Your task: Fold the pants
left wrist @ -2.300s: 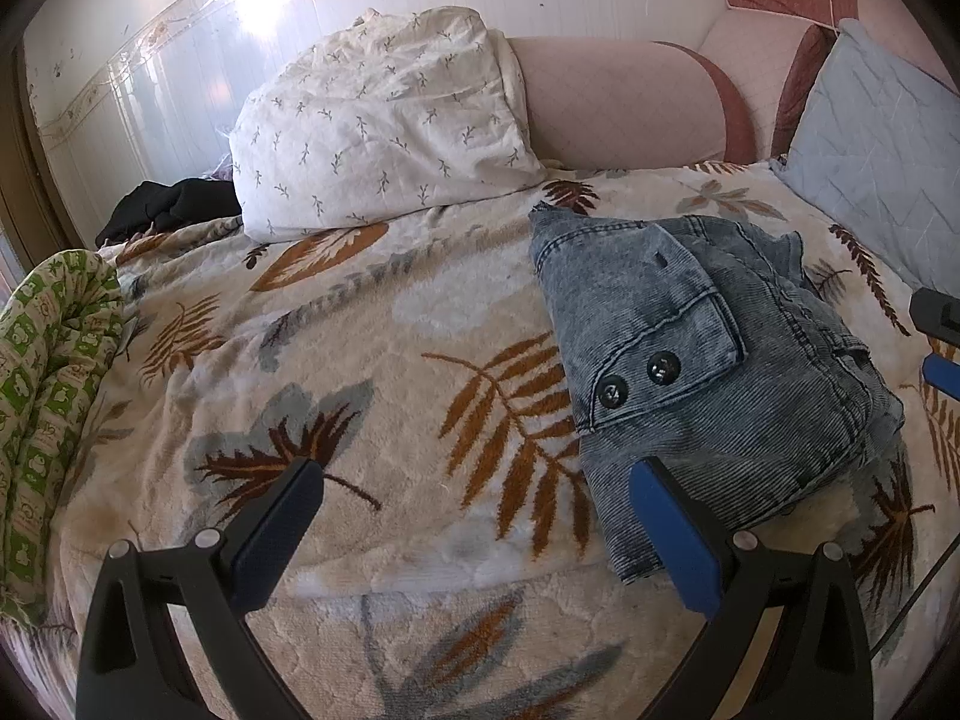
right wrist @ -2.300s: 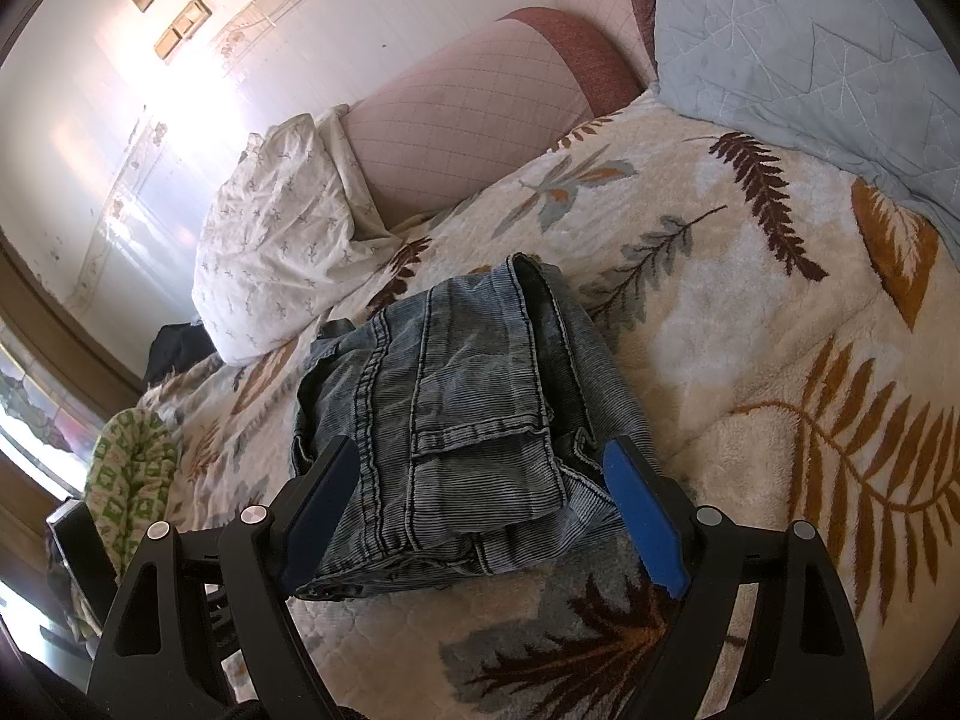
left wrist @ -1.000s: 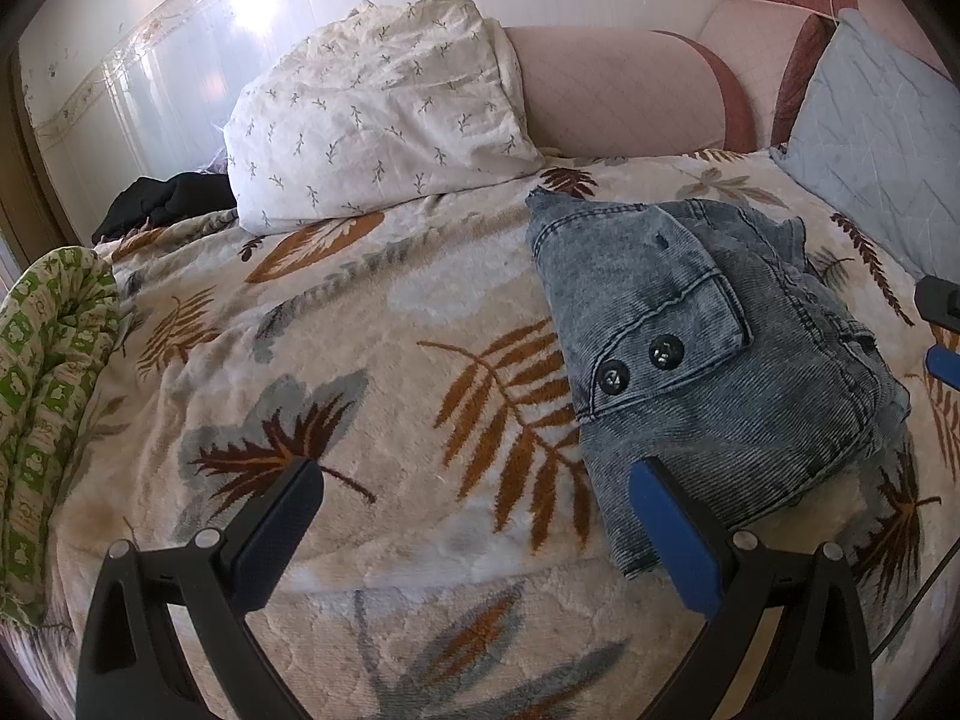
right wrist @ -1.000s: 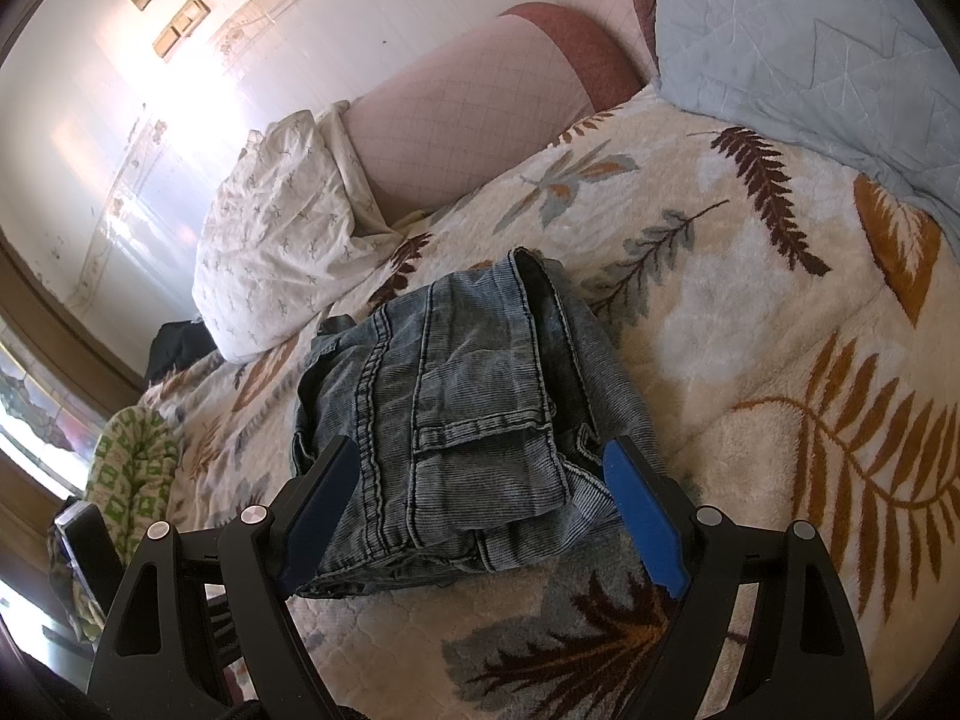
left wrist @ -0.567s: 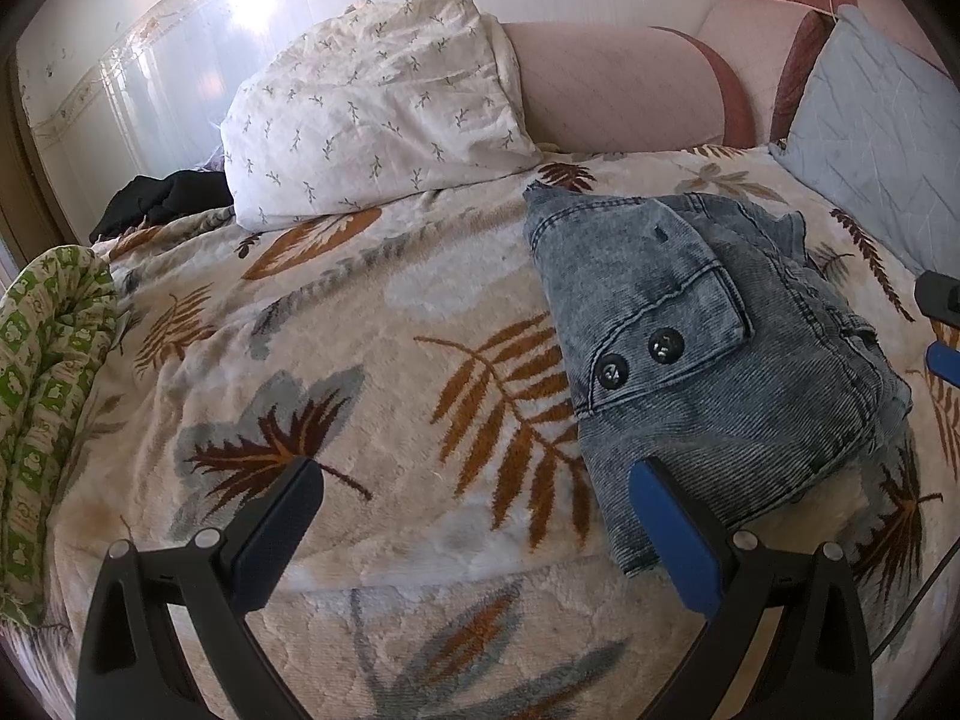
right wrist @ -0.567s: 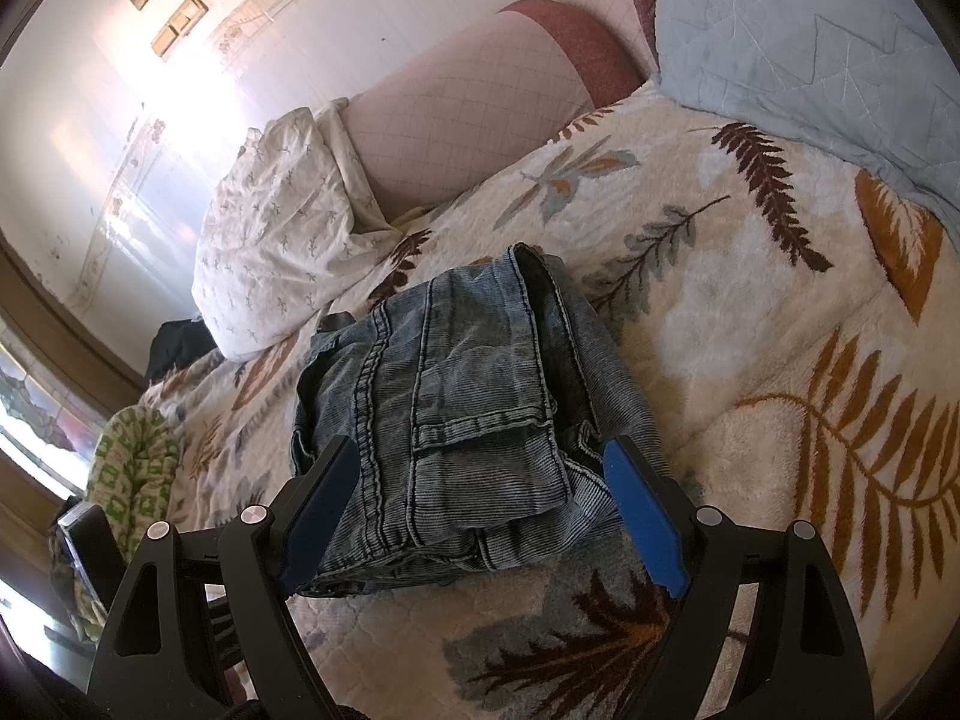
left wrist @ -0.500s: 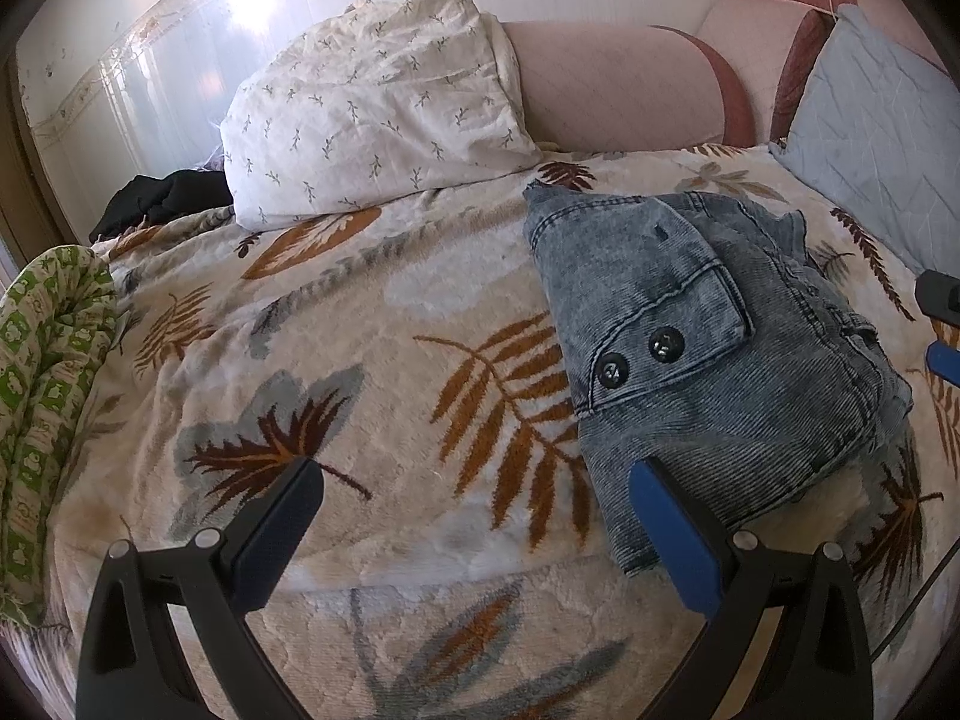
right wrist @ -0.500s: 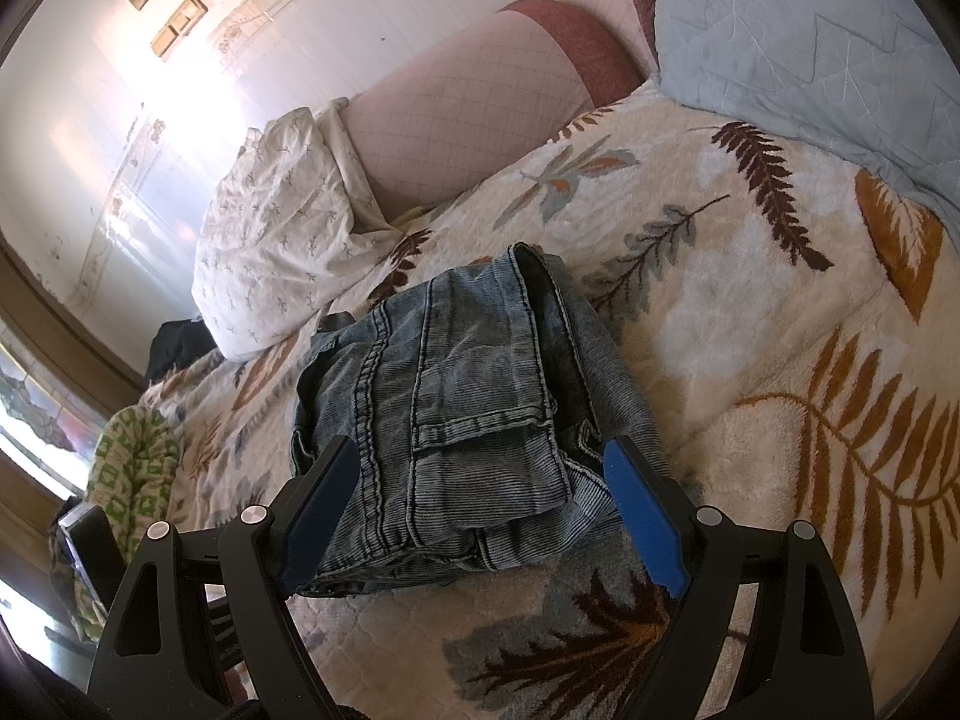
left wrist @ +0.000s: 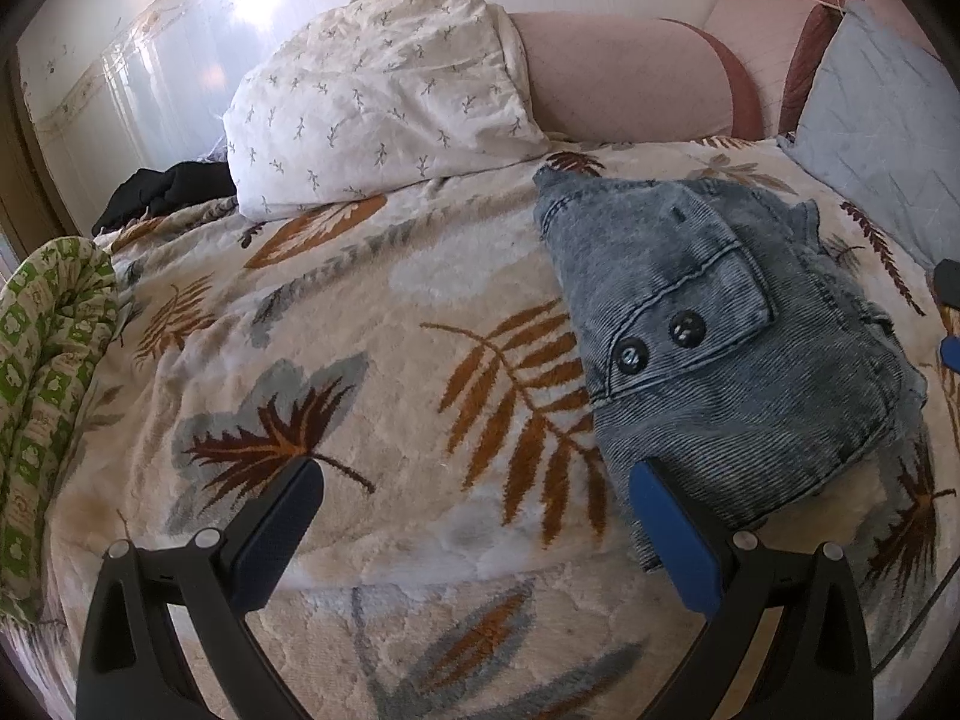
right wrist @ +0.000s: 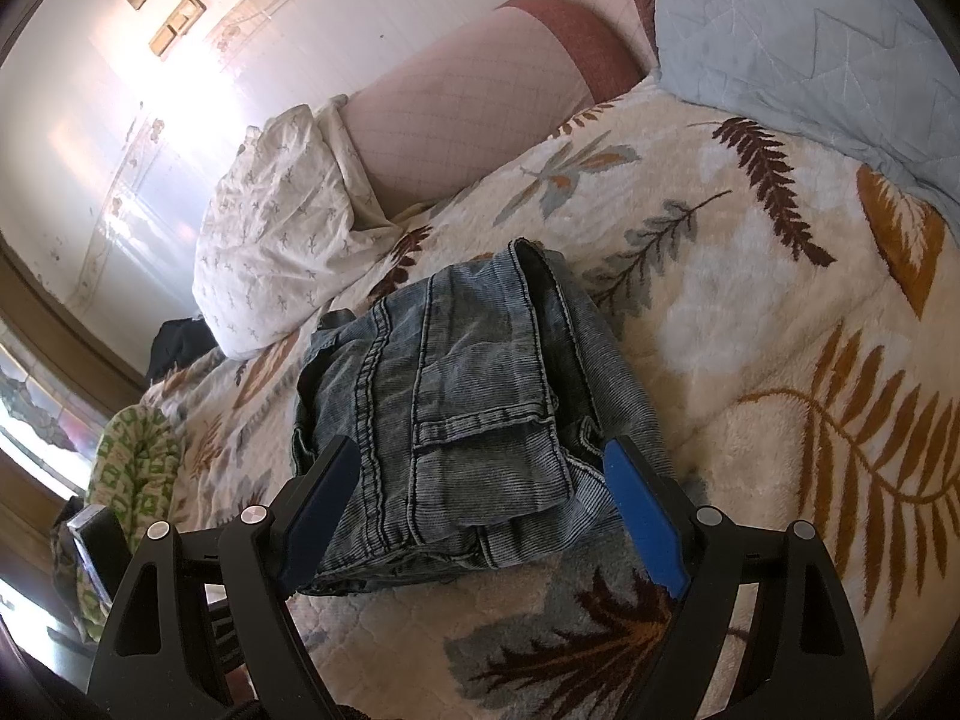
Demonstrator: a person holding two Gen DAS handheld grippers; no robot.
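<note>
The pants (left wrist: 720,360) are lying on the leaf-pattern blanket (left wrist: 372,360) as a compact folded bundle, in the right half of the left wrist view and in the lower middle of the right wrist view (right wrist: 456,414). The pocket with two dark buttons (left wrist: 657,339) is facing up. Compared with the pictures of two seconds ago, almost nothing is changing: the bundle is keeping the same shape and the same place, and only the left camera is shifting a very little, so the white pillow (left wrist: 384,96) in the upper middle is sitting slightly differently in the frame. The left gripper (left wrist: 474,516) is hovering over the blanket with its jaws wide apart and nothing between them; its right finger is just beside the near corner of the denim. The right gripper (right wrist: 480,498) is also standing wide and empty, at the bottom of its frame, with the near edge of the bundle showing between its fingers; I cannot tell if it is touching the cloth. In my judgement this stillness is meaning that the folding itself is finished, or nearly so. The layers at the near edge are looking a little uneven, so maybe a last pressing or tidying is remaining.
</note>
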